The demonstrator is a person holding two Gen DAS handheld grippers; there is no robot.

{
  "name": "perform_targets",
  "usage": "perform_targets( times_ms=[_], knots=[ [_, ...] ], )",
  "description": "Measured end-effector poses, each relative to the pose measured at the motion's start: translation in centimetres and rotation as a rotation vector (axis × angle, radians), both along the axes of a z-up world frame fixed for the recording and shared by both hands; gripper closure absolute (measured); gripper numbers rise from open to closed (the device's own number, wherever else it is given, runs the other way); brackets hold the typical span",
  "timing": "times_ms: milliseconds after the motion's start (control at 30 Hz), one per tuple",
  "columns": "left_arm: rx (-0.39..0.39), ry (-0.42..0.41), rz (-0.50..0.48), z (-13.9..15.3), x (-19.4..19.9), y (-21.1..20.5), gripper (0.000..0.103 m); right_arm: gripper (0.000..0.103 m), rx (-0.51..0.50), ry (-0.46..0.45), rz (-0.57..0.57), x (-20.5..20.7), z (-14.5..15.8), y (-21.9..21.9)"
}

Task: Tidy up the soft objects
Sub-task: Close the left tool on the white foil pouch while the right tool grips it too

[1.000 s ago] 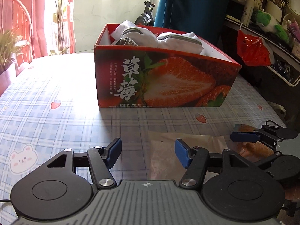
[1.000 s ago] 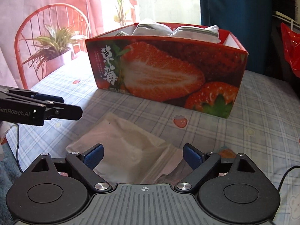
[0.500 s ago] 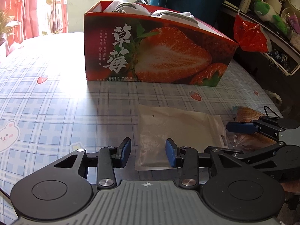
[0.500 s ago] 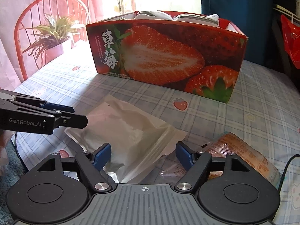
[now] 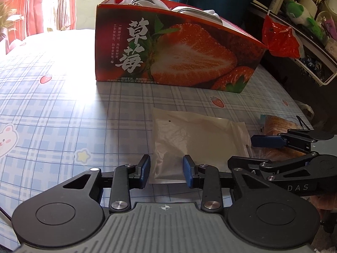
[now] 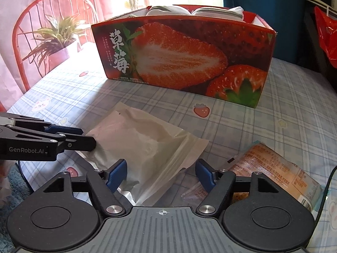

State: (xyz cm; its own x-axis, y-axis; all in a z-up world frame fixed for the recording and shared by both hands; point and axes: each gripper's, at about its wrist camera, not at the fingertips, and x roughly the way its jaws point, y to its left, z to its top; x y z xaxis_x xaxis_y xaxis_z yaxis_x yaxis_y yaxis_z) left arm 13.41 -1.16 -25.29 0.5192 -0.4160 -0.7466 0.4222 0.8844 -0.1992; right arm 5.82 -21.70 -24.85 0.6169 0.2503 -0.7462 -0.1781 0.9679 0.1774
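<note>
Both tongs have just been closing, spread astride pouch [image 5: 189, 139] edges, pads not pressing: left tongs [image 5: 166, 169], right tongs [image 6: 161, 174]. Risk: slick film slips, or snack packet [image 6: 273, 168] snags.

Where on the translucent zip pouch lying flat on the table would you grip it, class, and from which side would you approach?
Grip the translucent zip pouch at its near left corner, coming in low from the near edge. It lies flat and limp, so only an edge offers purchase, and the left gripper, whose jaws have just been closing, already straddles that corner. The strawberry box blocks the far side.
</note>
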Motion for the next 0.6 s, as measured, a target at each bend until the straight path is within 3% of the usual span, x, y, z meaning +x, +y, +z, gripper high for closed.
perform_targets(
  times_ms=[600],
  knots=[
    [-0.013, -0.01, -0.005, -0.1, -0.3, 0.3, 0.067, 0.04, 0.026, 0.005, -0.004, 1.7, -0.2, 0.5]
  ],
)
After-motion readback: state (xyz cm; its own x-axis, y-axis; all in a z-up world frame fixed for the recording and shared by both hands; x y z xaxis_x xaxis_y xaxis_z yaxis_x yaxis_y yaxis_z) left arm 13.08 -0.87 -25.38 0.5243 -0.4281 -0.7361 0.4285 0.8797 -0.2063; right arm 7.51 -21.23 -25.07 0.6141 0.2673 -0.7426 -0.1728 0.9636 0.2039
